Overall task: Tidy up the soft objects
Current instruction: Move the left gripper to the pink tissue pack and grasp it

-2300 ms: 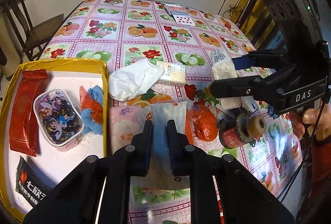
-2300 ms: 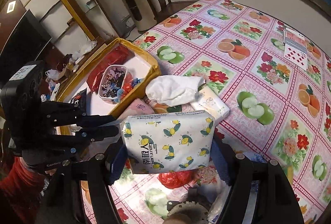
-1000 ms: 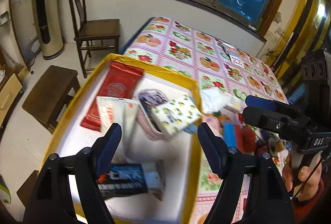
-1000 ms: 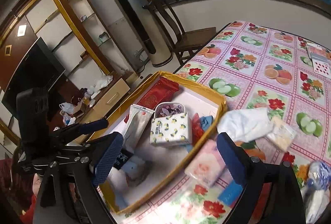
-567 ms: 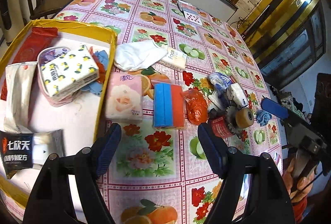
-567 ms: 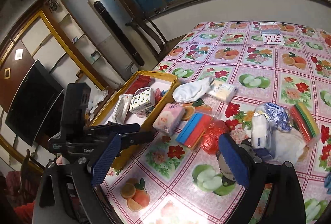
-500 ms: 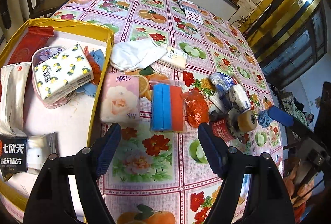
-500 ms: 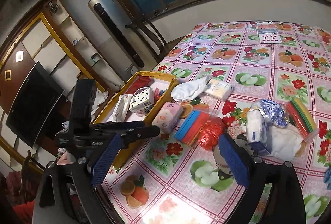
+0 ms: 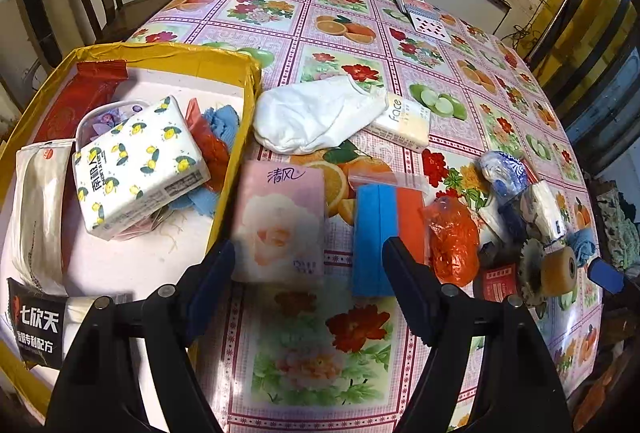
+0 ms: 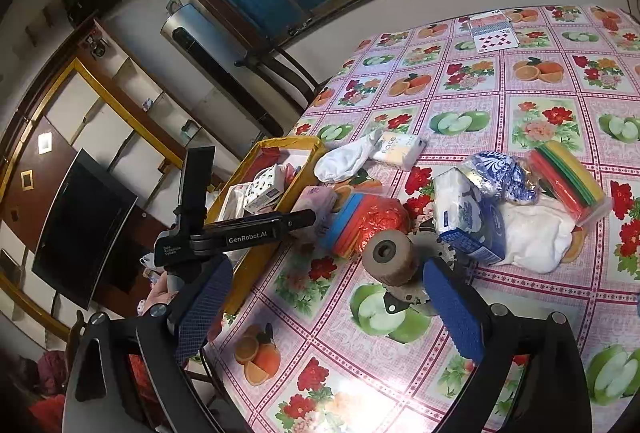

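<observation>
Seemingly lined up for its next pick, the left gripper (image 9: pixel 308 269) hangs over the near edge of the surface (image 9: pixel 320 353) with its jaws spread wide and empty; the pink tissue pack (image 9: pixel 280 221) lies flat just ahead between them, touching the outer wall of the yellow box (image 9: pixel 236 169). Inside the box the lemon-print tissue pack (image 9: pixel 136 161) leans tilted on a clear tub, beside a red packet. A white sock (image 9: pixel 312 117) and the blue and orange sponge (image 9: pixel 380 229) wait outside, probably still to be sorted.

From the right wrist view, the right gripper (image 10: pixel 324 309) is likewise wide apart and holds nothing, poised above a brown roll (image 10: pixel 390 253) near the surface's front edge. Beyond it sit a blue-wrapped tissue pack (image 10: pixel 468 225) and a white cloth (image 10: pixel 536 233), soft pieces within easy reach. The left gripper shows side-on here by the box.
</observation>
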A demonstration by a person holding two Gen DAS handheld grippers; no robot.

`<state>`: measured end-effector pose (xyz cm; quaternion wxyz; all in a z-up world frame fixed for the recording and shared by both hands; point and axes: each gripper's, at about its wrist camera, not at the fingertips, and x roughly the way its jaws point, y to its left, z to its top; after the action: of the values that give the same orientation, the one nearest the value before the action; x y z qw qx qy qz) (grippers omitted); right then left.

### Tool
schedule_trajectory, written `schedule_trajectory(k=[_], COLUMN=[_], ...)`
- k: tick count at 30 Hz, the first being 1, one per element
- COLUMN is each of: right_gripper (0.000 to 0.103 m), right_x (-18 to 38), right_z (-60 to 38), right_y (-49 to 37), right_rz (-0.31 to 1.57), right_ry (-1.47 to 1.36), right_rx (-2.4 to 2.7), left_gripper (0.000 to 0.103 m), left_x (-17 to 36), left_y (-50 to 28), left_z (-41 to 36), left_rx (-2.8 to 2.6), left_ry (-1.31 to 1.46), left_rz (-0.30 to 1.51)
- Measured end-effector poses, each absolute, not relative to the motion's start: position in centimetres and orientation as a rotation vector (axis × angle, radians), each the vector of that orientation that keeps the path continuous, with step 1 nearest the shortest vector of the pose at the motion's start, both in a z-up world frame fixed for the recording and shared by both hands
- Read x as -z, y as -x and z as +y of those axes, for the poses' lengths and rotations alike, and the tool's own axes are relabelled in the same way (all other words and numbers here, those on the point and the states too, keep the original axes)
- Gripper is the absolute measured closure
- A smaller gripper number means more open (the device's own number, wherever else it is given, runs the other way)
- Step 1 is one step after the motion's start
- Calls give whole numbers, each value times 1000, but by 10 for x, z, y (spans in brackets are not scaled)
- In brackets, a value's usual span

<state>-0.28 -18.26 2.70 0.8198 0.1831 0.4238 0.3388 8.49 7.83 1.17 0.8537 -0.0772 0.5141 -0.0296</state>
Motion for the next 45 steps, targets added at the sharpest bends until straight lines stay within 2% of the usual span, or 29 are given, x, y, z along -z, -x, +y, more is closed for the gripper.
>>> schedule_trajectory(k=[7,10,19,24,33,37,43,45], right_gripper=[6,6,4,4,4,4,4,4], right_x=[-24,-25,-19,-20,-17,-22,-35,-37], right_z=[-187,-189,-197,-196,-196,-194,-212,-222], right_y=[2,2,0,3,5,12,16,14], right_rz=[908,902,919,916,924,908,851,844], right_ry=[-403,-403,-438,-433,-439,-409,-386,-392], right_rx=[-729,-722,-716,-724,-737,-737,-682,-650], left_gripper=[26,18,18,18,18,18,18,21], left_x=[-5,3,-7,-17,-4,17,13,12], left_y=[-101,-108,-99,-96,-109,-117,-118,-117], left_z=[63,60,48,65,64,57,59,60], left_rx=[28,68,210,79,-71,-55,-66,-71], left_ry=[84,119,199,213,202,220,245,248], left_rz=[1073,1112,1140,1099,1131,1231,1205,1198])
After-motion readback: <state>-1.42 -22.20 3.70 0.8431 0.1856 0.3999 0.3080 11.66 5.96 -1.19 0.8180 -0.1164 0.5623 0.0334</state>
